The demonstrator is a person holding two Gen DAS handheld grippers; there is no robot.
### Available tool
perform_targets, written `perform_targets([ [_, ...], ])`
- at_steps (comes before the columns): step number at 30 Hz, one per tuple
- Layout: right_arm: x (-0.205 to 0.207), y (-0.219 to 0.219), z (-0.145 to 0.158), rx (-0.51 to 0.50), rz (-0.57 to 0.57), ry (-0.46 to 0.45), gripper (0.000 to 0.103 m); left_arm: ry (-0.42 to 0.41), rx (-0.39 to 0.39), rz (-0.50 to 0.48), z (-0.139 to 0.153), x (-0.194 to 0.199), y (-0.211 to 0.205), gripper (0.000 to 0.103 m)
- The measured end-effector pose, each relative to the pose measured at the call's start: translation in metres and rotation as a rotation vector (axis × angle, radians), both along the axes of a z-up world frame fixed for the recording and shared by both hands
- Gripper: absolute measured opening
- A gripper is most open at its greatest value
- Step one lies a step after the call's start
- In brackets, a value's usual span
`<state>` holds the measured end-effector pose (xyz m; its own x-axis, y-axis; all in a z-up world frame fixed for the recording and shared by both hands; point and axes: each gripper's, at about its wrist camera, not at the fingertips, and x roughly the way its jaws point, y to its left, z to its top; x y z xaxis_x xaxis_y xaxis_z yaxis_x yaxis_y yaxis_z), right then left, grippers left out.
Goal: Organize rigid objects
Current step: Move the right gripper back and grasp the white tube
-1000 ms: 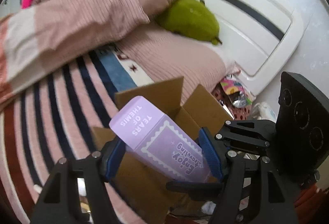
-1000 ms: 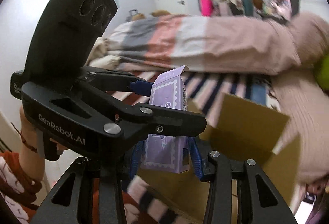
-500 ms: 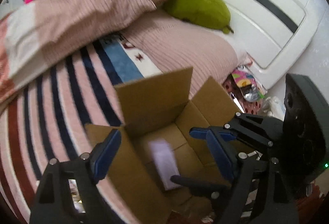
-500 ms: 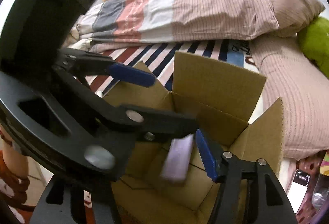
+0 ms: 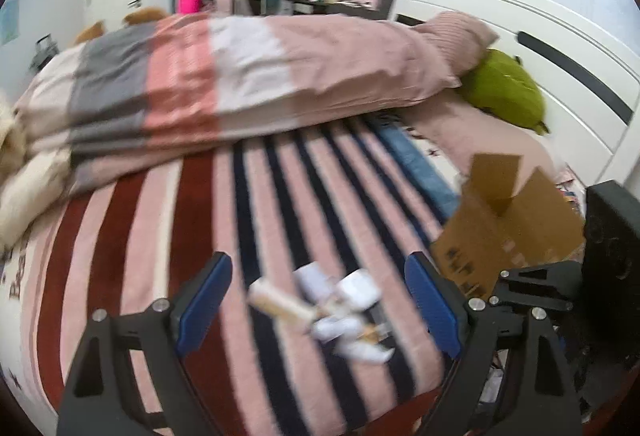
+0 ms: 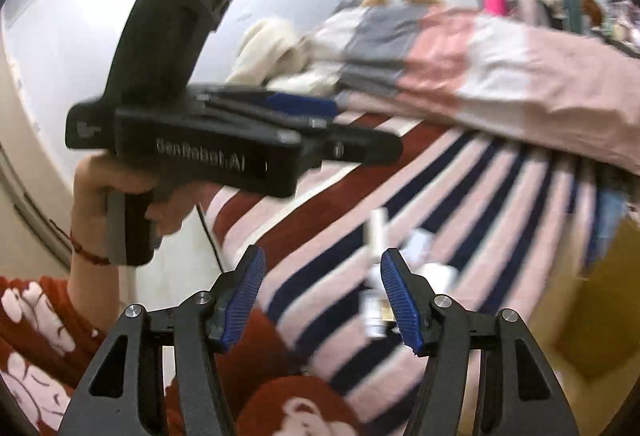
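Observation:
A blurred pile of small white and beige packages (image 5: 340, 310) lies on the striped blanket near the bed's front edge; it also shows in the right wrist view (image 6: 394, 272). My left gripper (image 5: 316, 300) is open and empty, hovering above the pile. My right gripper (image 6: 322, 300) is open and empty, just left of the pile. The open cardboard box (image 5: 508, 224) stands on the bed to the right of the pile; its edge shows at the right in the right wrist view (image 6: 596, 300). The left gripper's body (image 6: 224, 140) shows in the right wrist view.
A striped blanket (image 5: 200, 220) covers the bed. A folded duvet (image 5: 240, 76) lies across the back. A green plush (image 5: 504, 92) rests by the white headboard (image 5: 560, 44). The bed's edge and floor are at the left in the right wrist view (image 6: 188, 236).
The purple box was let go and dropped into the cardboard box. Both grippers opened, then swung left away from the box to the pile of small packages.

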<state>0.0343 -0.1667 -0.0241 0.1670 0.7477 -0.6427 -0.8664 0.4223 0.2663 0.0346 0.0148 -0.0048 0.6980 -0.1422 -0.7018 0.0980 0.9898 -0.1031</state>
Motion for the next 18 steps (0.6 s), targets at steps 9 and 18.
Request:
perform_targets([
  [9, 0.024, 0.039, -0.117, -0.271, -0.053, 0.110, 0.043, 0.065, -0.071, 0.051, -0.076, -0.018, 0.040, 0.086],
  [18, 0.035, 0.048, -0.148, -0.366, -0.053, 0.134, 0.030, 0.086, -0.115, 0.036, -0.096, -0.019, 0.036, 0.086],
])
